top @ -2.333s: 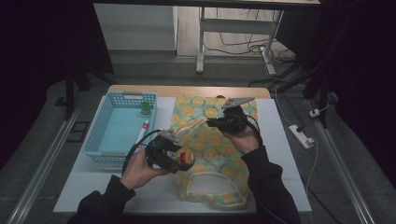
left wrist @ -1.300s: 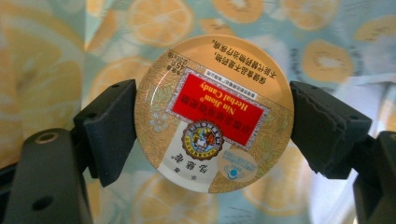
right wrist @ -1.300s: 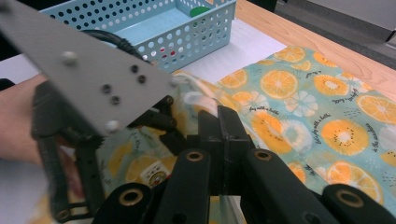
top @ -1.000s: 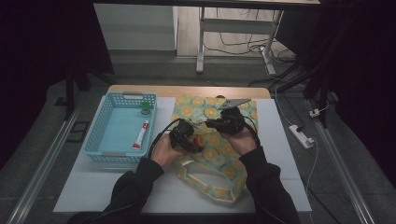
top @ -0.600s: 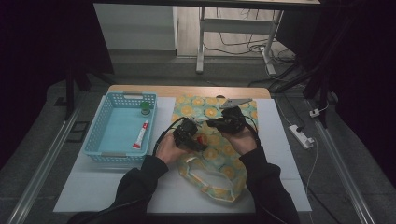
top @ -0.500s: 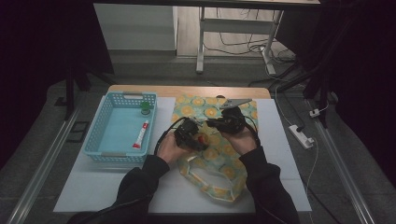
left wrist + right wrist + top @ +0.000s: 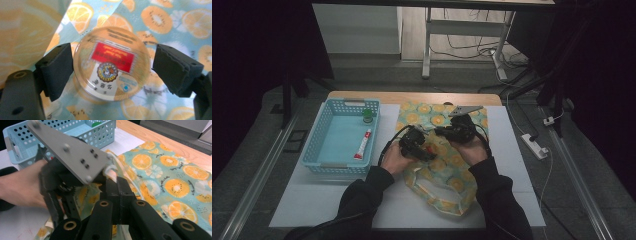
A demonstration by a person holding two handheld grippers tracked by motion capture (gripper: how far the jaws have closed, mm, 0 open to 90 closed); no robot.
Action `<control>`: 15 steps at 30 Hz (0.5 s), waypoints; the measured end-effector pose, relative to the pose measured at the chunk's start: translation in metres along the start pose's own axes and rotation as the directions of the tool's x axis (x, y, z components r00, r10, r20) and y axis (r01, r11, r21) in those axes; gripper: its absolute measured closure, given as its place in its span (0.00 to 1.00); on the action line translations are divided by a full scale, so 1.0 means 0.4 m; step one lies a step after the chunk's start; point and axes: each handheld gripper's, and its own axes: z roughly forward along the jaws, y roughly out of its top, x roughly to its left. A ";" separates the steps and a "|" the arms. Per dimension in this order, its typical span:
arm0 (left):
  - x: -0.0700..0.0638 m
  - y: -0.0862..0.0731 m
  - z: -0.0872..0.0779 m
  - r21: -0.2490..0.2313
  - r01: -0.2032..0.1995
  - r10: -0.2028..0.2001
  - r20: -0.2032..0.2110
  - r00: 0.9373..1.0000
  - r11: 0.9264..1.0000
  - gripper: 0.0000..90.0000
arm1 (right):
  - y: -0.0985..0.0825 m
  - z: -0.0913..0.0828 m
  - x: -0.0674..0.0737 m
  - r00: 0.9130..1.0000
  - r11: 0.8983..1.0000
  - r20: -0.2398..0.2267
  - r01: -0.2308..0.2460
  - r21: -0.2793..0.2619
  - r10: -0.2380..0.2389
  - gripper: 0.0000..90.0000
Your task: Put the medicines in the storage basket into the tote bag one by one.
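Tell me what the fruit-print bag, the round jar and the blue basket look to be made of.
Fruit-print bag: soft, matte fabric by the look; it creases and folds.
Round jar: glossy, probably clear plastic, with a printed red label; glass is possible.
Blue basket: rigid moulded plastic, its walls pierced with rows of holes.

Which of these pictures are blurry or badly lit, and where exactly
High view: dim, dark surroundings, soft detail around both grippers. Left gripper view: bright; the round jar label is smeared, its small print unreadable. Right gripper view: the left gripper and the hand close up are blurred, while the fruit-print bag stays fairly sharp.
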 end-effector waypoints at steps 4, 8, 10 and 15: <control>-0.010 0.001 -0.029 0.004 -0.013 0.013 -0.005 1.000 1.000 0.15 | 0.000 -0.003 -0.001 1.000 1.000 0.002 0.002 -0.004 -0.002 1.00; -0.023 -0.004 -0.060 -0.004 -0.012 0.012 0.000 1.000 1.000 0.12 | 0.000 -0.004 -0.001 1.000 1.000 0.000 0.003 -0.005 -0.003 1.00; -0.028 -0.007 -0.076 -0.006 -0.015 0.015 -0.005 1.000 1.000 0.10 | 0.001 -0.004 0.000 1.000 1.000 0.001 0.004 -0.004 -0.004 1.00; -0.033 -0.018 -0.113 -0.023 0.003 -0.002 0.006 1.000 1.000 0.04 | 0.002 -0.008 0.001 1.000 1.000 0.001 0.006 -0.007 -0.006 1.00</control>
